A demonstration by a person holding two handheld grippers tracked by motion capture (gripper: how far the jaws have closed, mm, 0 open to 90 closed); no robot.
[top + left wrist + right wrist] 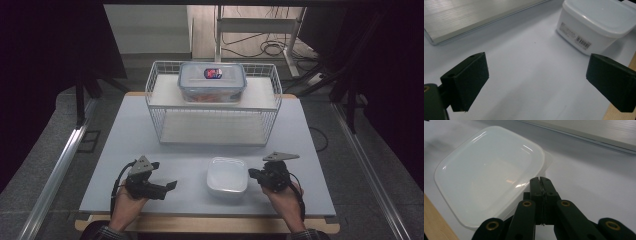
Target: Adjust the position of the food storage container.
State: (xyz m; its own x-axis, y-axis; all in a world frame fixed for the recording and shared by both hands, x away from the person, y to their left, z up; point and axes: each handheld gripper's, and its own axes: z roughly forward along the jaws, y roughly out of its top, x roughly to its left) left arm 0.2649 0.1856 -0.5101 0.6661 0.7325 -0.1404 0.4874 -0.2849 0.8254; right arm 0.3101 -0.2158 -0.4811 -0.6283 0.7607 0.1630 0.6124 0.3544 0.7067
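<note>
I see a pale table point(150, 145) over grey floor, dark room. White lidded box point(227, 175) near front edge, between my left gripper point(167, 187), jaws wide, and right gripper point(251, 173), jaws pressed together, empty.

Glossy white plastic container point(489, 172)

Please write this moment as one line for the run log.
left gripper: open, empty | right gripper: shut, empty, at white lidded container | clear lidded box: on wire rack

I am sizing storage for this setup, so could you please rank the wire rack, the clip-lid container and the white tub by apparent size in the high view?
1. Wire rack
2. Clip-lid container
3. White tub, though it sits nearer the camera.
</note>
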